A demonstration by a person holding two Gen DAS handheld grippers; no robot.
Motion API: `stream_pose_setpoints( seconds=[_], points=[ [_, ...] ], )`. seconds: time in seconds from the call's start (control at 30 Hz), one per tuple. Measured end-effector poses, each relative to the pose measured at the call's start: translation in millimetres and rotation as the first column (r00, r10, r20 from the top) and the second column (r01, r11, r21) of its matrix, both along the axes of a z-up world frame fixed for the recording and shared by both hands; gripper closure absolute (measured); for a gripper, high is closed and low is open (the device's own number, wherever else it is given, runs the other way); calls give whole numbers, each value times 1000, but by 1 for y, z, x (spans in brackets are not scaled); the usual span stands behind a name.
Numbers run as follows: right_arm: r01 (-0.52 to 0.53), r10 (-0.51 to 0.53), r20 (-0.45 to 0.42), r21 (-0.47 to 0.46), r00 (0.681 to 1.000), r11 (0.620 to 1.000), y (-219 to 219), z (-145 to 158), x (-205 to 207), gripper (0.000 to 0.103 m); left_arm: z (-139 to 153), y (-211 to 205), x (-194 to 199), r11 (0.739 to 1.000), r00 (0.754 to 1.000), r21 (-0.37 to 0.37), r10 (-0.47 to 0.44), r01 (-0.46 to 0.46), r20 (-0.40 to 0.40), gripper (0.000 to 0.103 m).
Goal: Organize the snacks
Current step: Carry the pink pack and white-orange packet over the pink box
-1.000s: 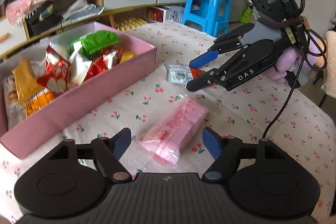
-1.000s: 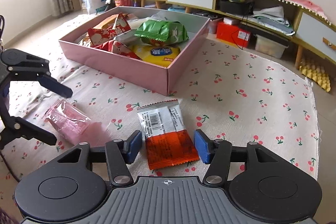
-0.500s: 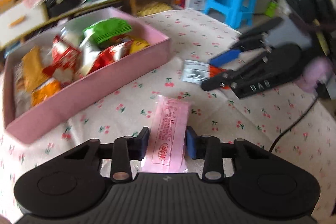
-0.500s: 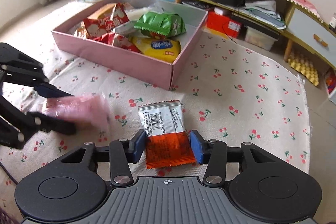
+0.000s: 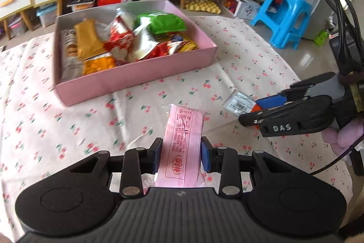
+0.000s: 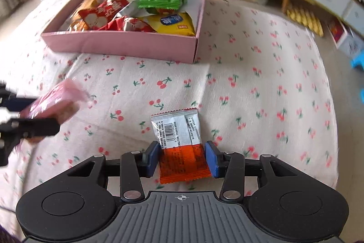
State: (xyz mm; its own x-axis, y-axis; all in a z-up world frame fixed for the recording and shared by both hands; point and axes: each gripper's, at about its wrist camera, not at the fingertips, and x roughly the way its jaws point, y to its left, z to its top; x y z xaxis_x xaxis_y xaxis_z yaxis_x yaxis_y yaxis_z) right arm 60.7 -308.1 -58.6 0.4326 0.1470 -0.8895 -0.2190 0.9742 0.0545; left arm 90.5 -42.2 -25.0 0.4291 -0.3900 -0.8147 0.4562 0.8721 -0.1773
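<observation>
Left gripper: jaws have just been closing and now clamp a long pink plastic snack packet; both blue pads press its long edges.
Pink packet, axis: long axis runs from 6 to 12 o'clock in the left wrist view, free end toward 12, printed side up; it looks lifted off the cloth.
Right gripper: jaws have just been closing, narrowed around an orange-and-silver foil snack sachet; the pads sit against its orange half, gripping it.
Sachet, axis: long axis from 6 to 12 o'clock in the right wrist view, silver barcode end toward 12, orange end toward the gripper body.
Bench: covered in white cloth with a cherry print.
Pink cardboard box: at 11 o'clock from the left gripper, well apart, filled with mixed snack packets.
Person: gloved fingers around the right gripper's handle at 3 o'clock.
</observation>
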Motion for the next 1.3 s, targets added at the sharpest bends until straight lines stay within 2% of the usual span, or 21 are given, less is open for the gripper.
stream_pose_setpoints(
  seconds=[0.13, 0.3, 0.43, 0.57, 0.7, 0.9, 1.0, 1.3],
  points=[
    [104, -101, -43, 74, 994, 992, 0, 4, -2, 61, 6, 14, -2, 999, 999, 0, 46, -46, -24, 72],
    [212, -202, -79, 166, 976, 963, -3, 9, -1, 61, 10, 31, 0, 995, 994, -31, 98, -99, -37, 72],
    [289, -267, -115, 287, 957, 913, -9, 8, 1, 61, 10, 45, 4, 987, 989, -74, 141, -144, -49, 72],
    [321, -291, -136, 334, 947, 886, -6, 11, 7, 61, 13, 54, 15, 975, 983, -125, 177, -182, -56, 72],
    [347, -320, -133, 397, 938, 850, -8, 22, 13, 61, 17, 57, 28, 965, 977, -150, 214, -214, -15, 72],
    [376, -365, -115, 450, 924, 810, -13, 31, 28, 60, 19, 59, 47, 956, 965, -165, 256, -242, 66, 72],
    [389, -383, -111, 463, 917, 797, -15, 32, 37, 61, 15, 57, 54, 952, 960, -173, 269, -252, 81, 72],
    [405, -407, -103, 474, 908, 782, -19, 33, 51, 60, 14, 48, 69, 951, 951, -164, 284, -263, 123, 72]
  ],
)
